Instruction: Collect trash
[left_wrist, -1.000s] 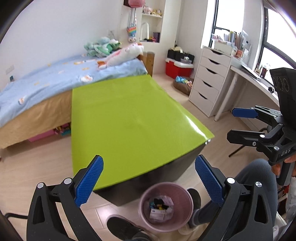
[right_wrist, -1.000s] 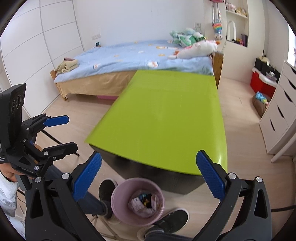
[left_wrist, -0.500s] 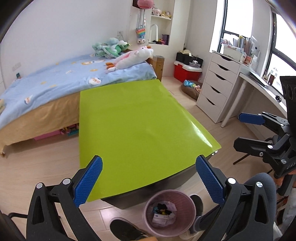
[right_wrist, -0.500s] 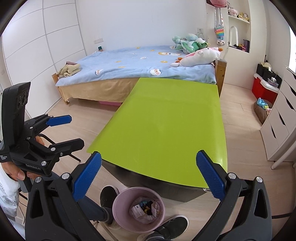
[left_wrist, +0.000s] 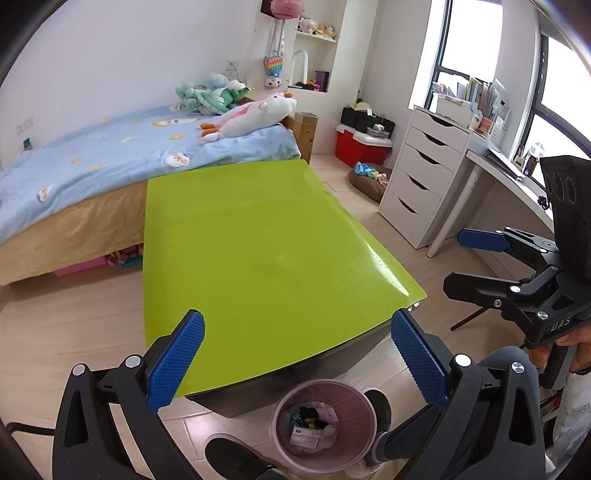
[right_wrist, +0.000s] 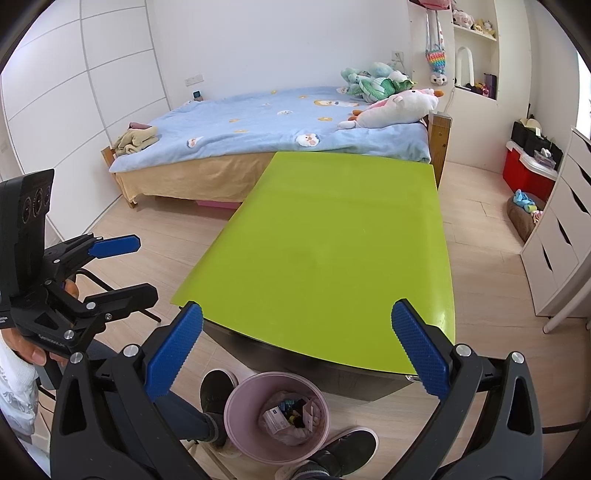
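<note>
A pink wastebasket (left_wrist: 325, 424) stands on the floor at the near edge of our lime-green table (left_wrist: 258, 258), between our two dark shoes (right_wrist: 216, 391). Inside lie small scraps of trash (right_wrist: 290, 413): a white carton, dark bits, crumpled wrappers. We hold the left gripper (left_wrist: 295, 360) and right gripper (right_wrist: 295, 347) above it, both with fingers spread wide and gripping nothing.
</note>
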